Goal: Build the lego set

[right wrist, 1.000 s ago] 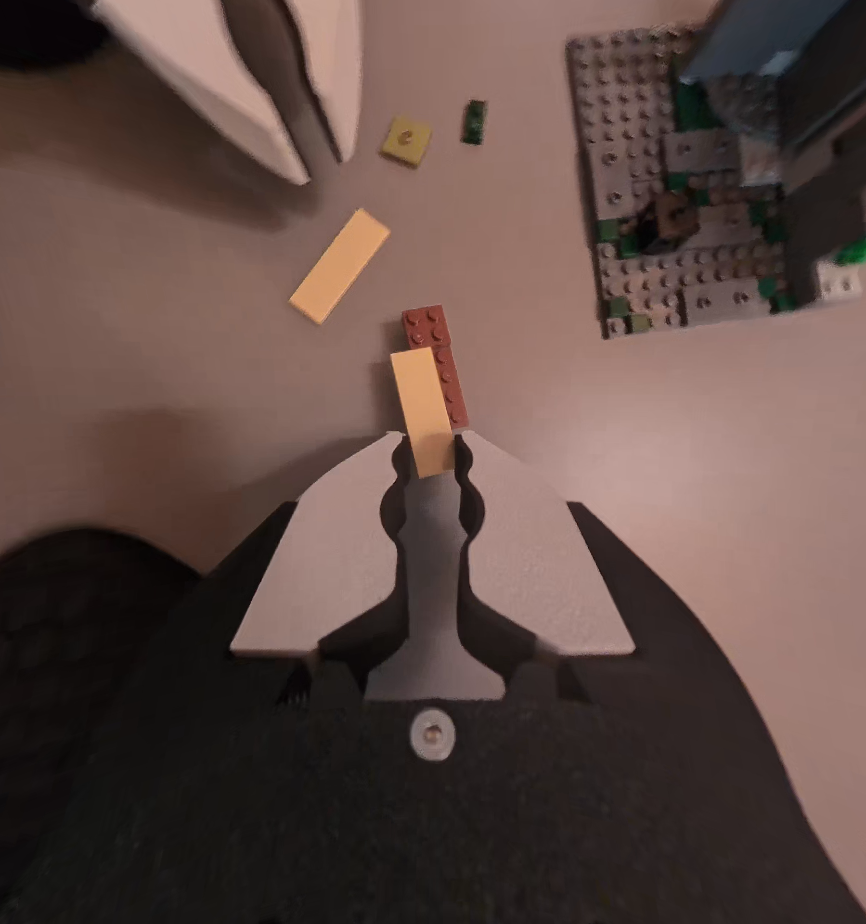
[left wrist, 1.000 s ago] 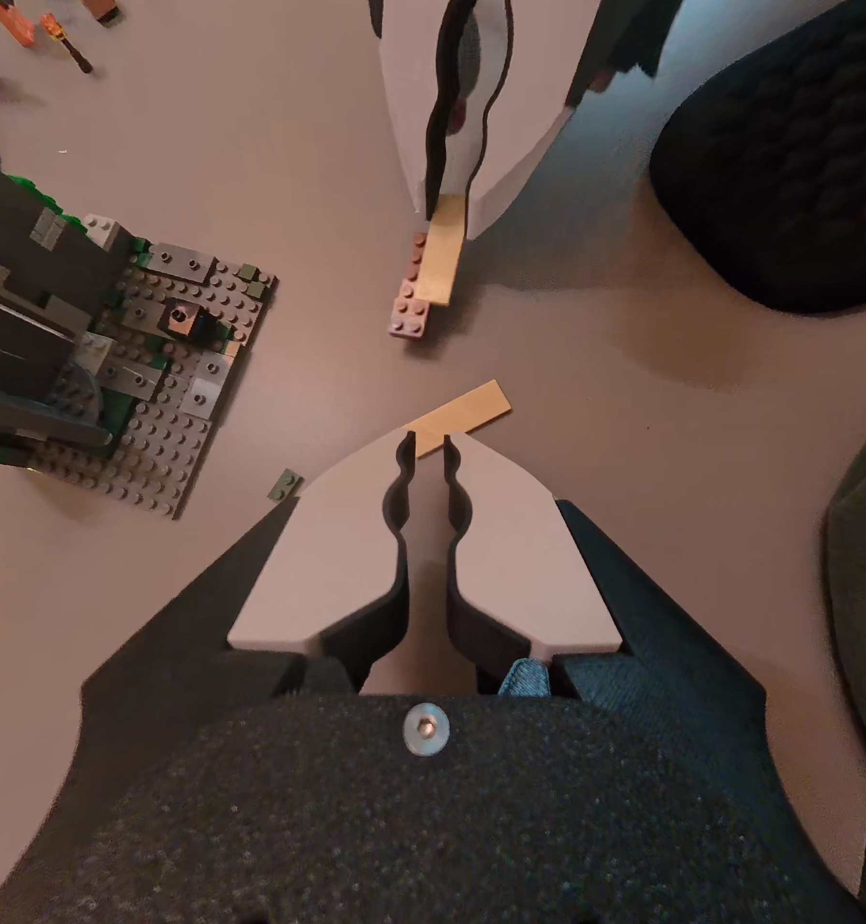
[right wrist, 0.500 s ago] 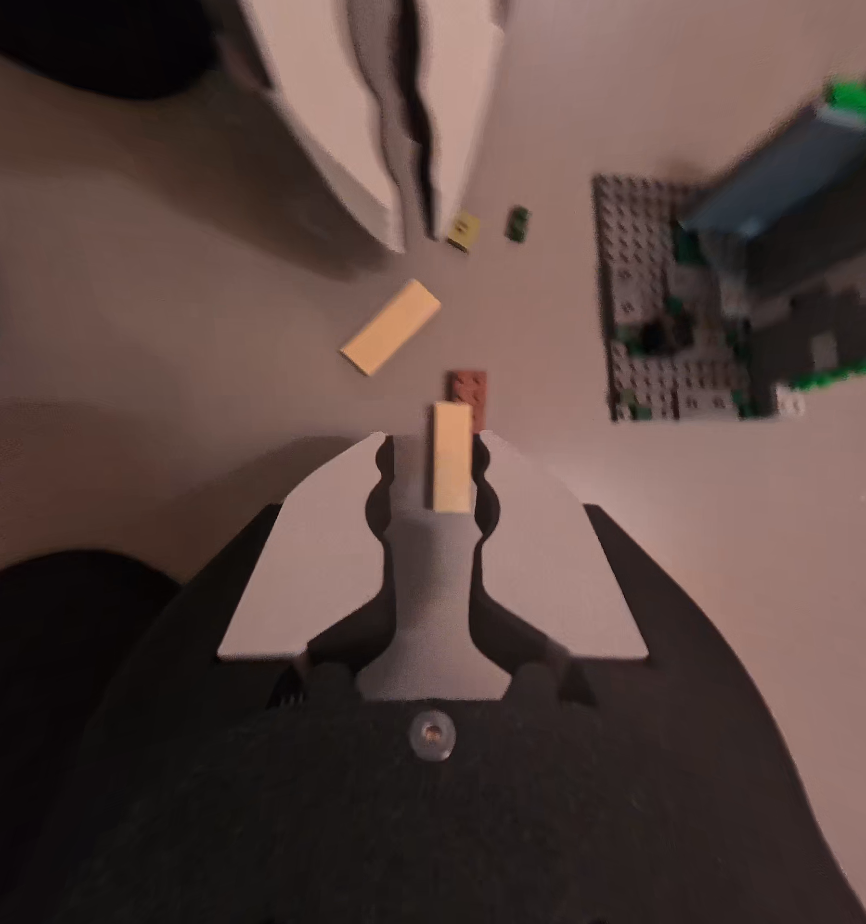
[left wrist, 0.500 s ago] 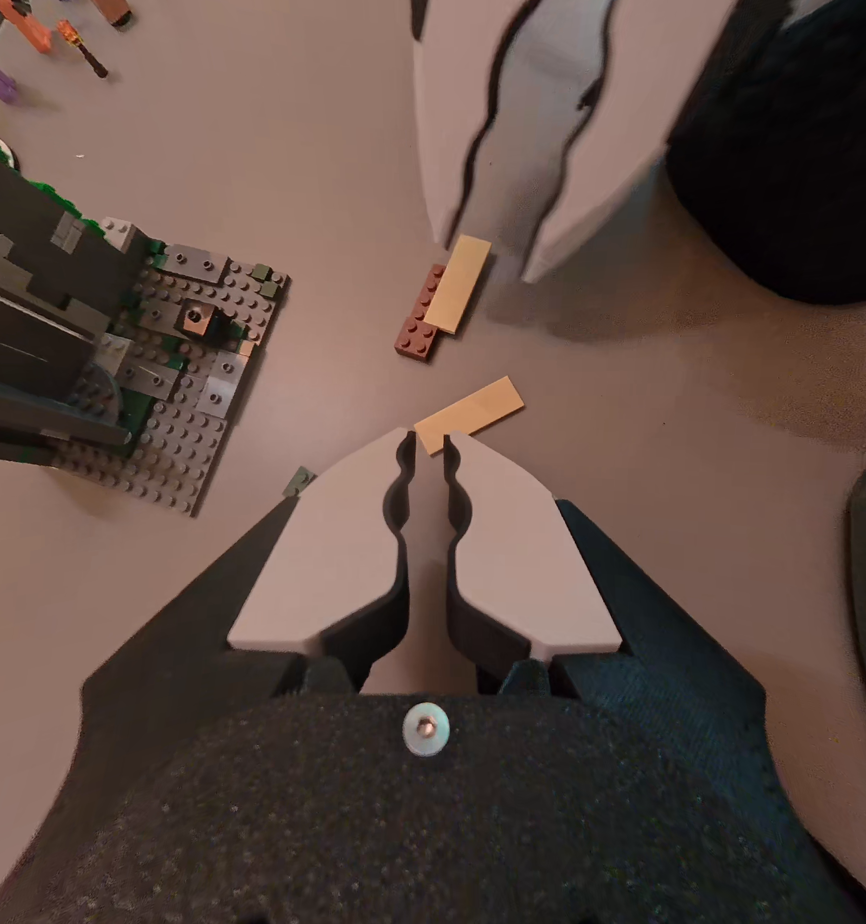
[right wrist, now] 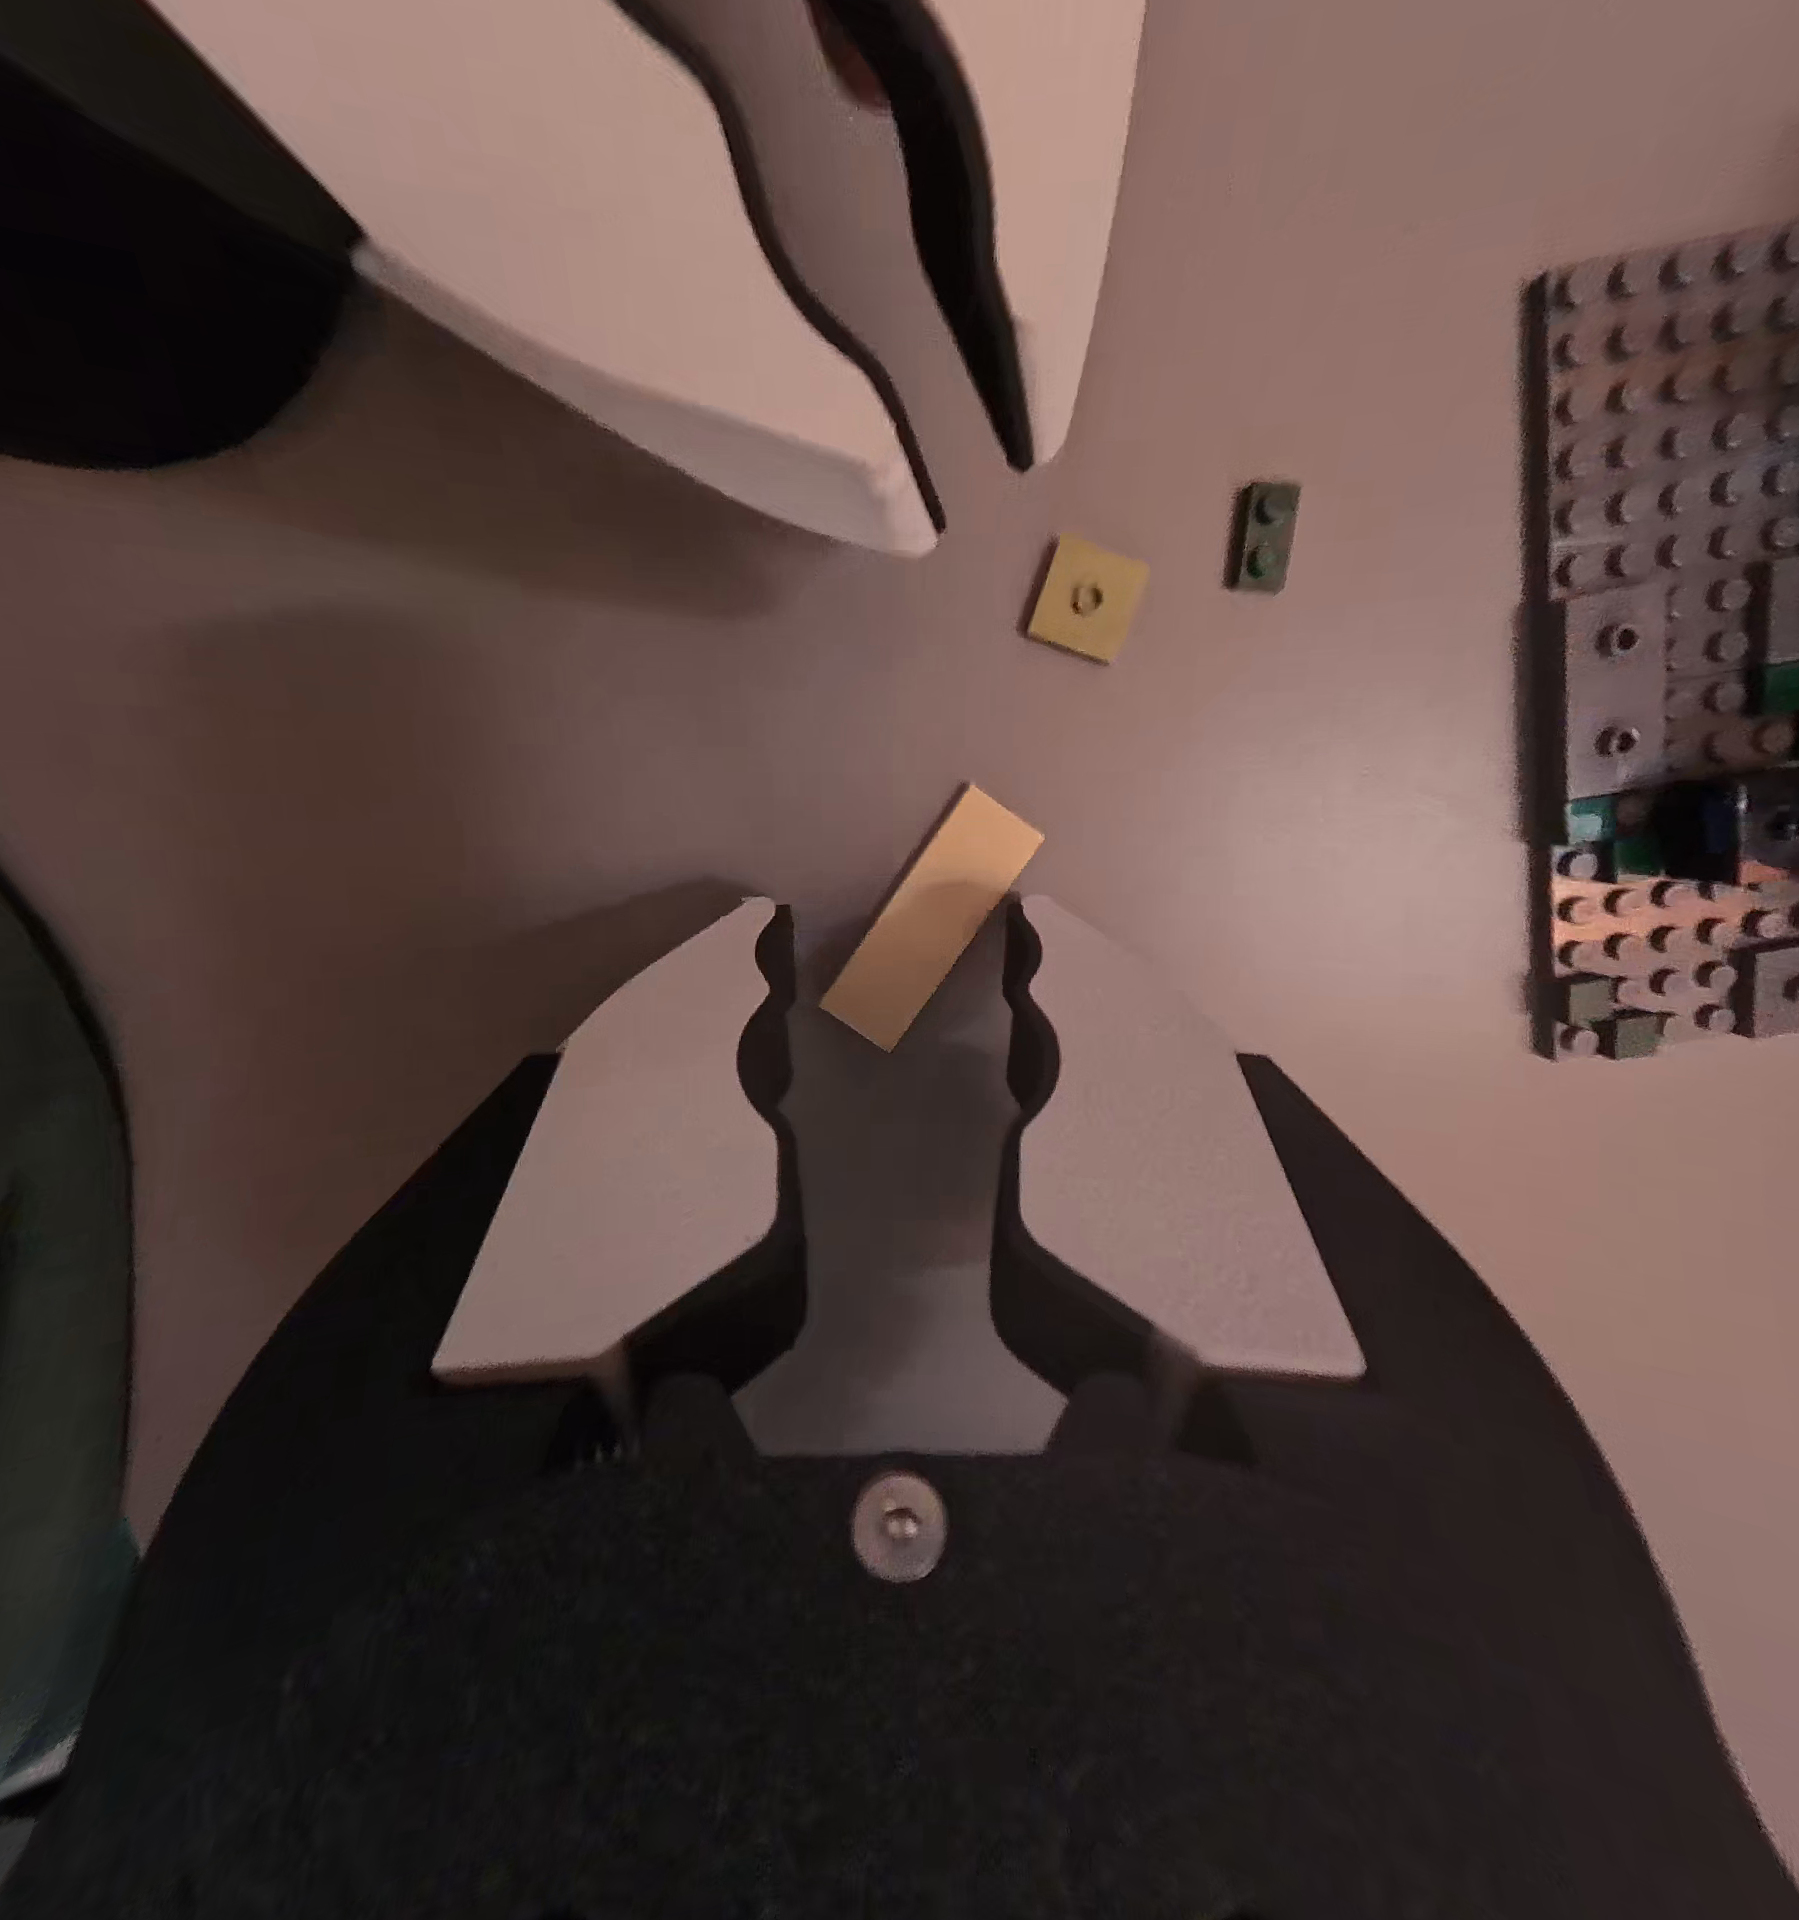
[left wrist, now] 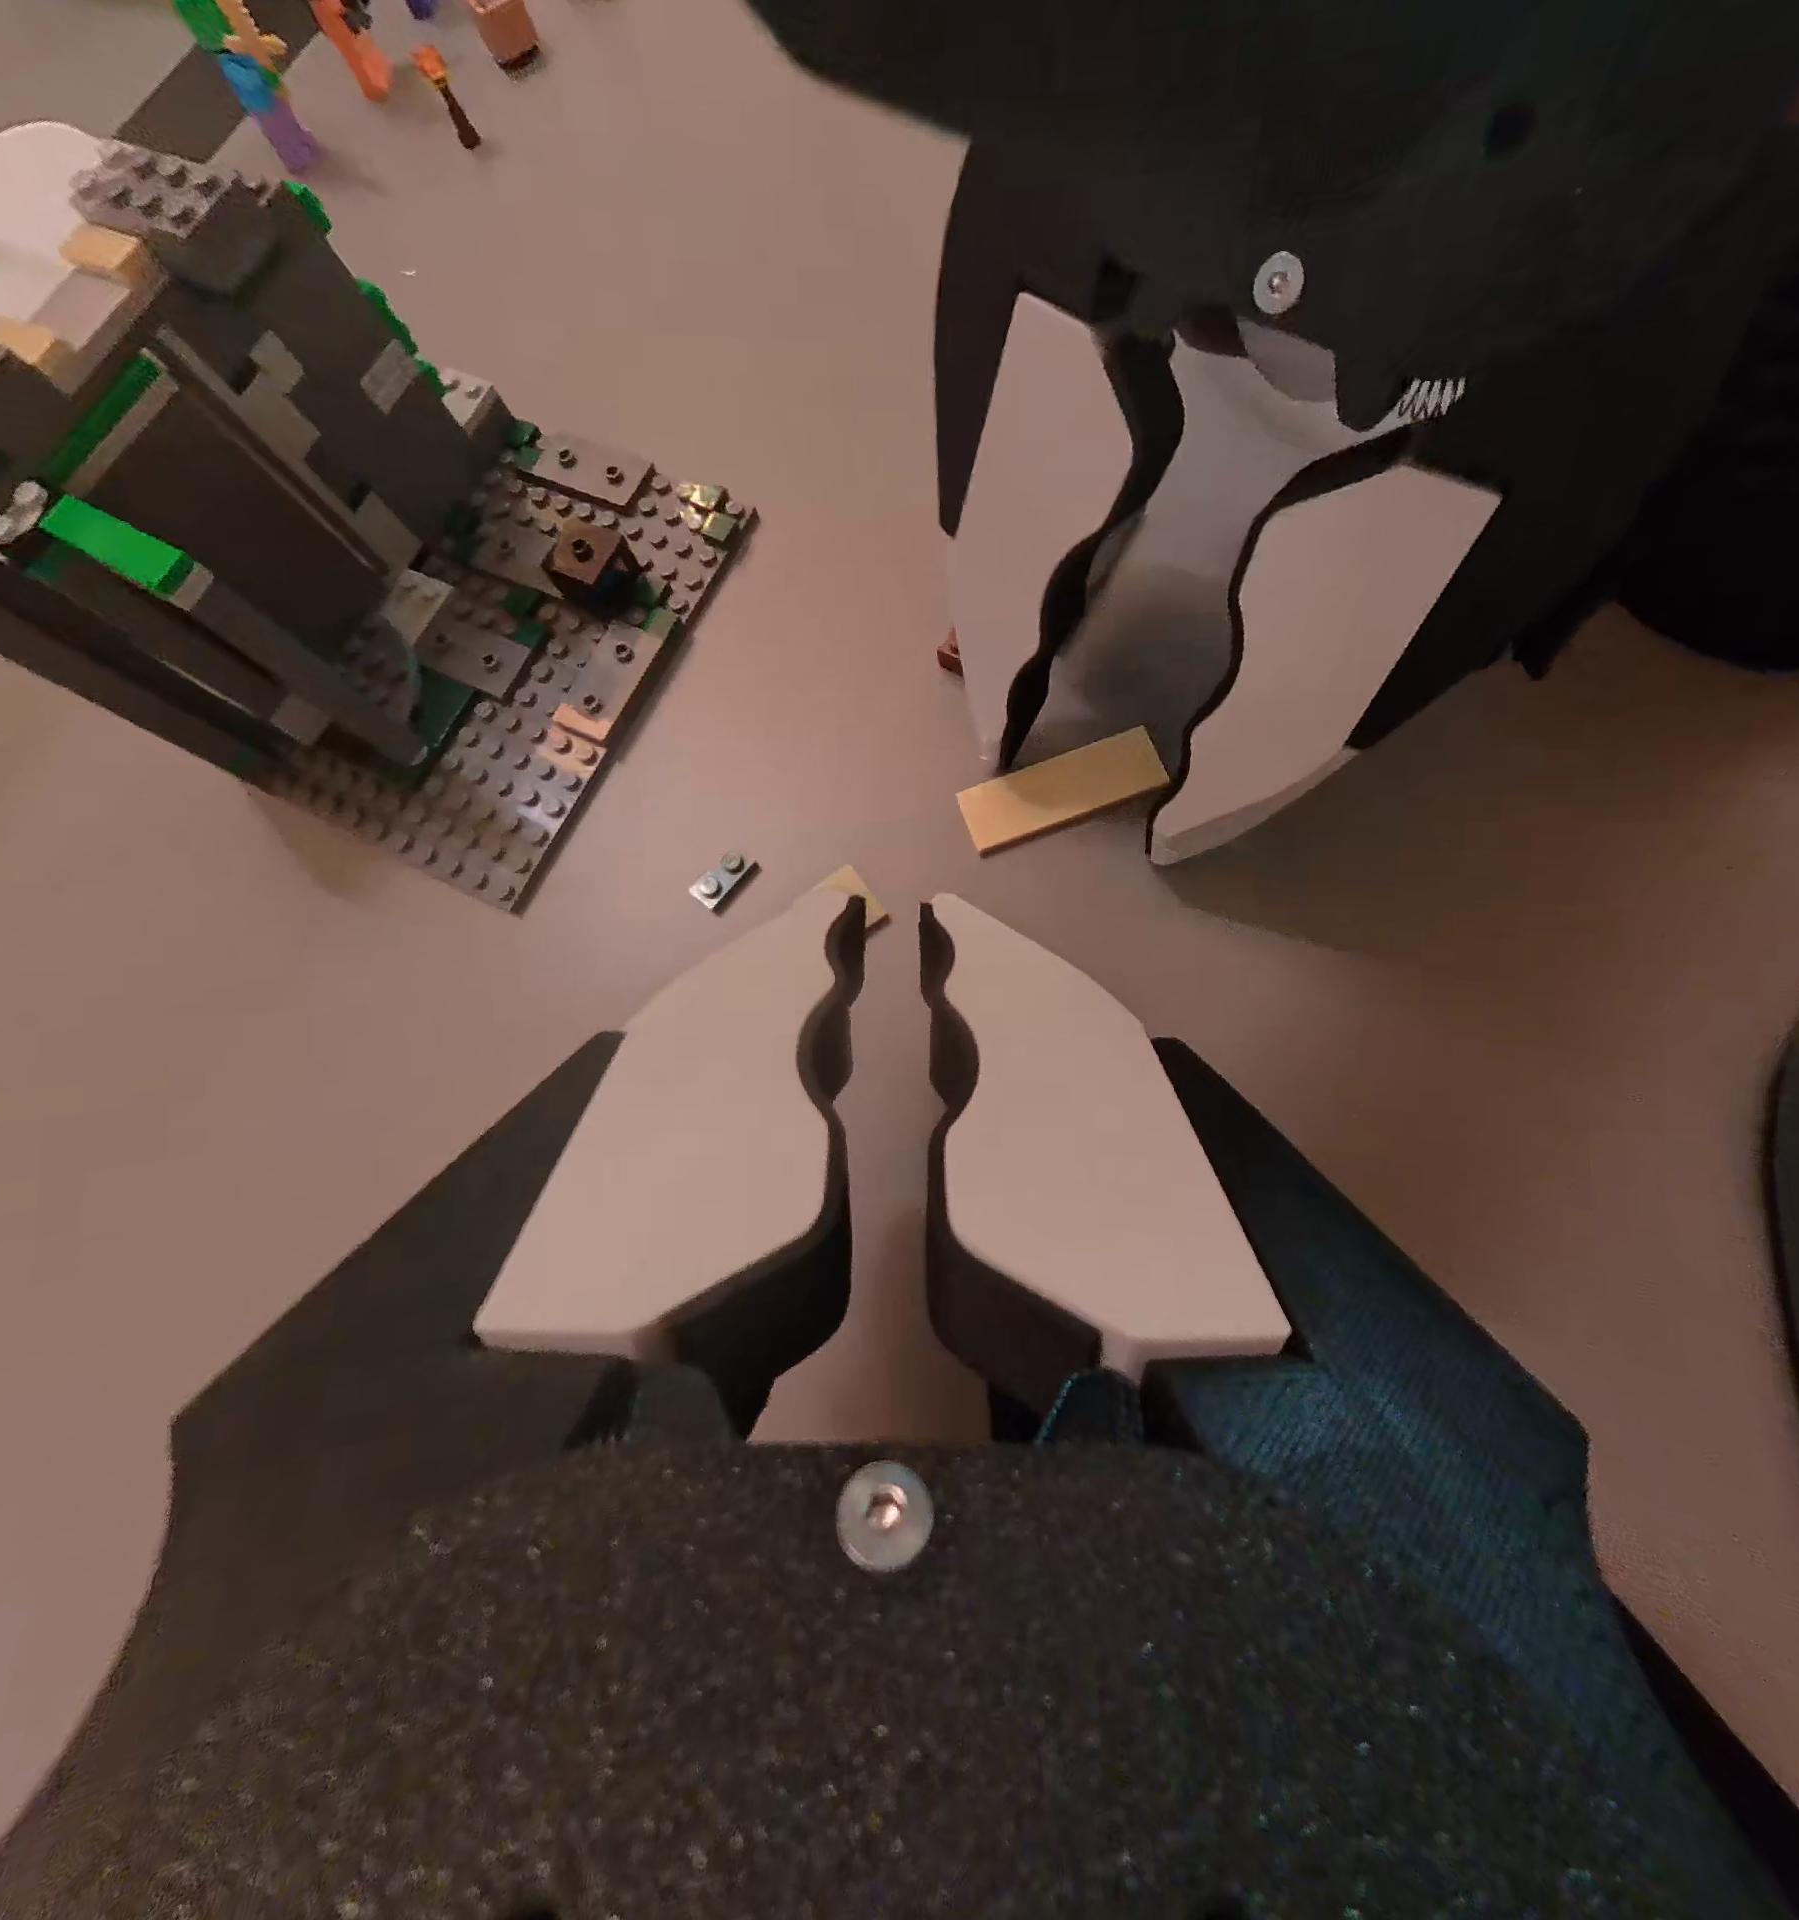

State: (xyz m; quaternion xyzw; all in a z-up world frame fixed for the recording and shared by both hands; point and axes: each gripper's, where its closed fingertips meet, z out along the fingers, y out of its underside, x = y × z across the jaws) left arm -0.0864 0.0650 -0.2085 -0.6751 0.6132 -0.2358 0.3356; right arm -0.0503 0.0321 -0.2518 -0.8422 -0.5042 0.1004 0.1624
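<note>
Now the right gripper (right wrist: 893,909), jaws spread wide, has left the first tile and straddles the loose tan tile (right wrist: 931,916); left gripper (left wrist: 884,914) hovers empty, jaws nearly closed.

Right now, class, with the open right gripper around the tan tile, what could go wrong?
1. The tan tile lies flat and slanted between the right gripper fingers; closing may spin or flick it instead of gripping.
2. The left gripper sits close; the two could collide.
3. A nudged tile could knock the square tan plate.
</note>
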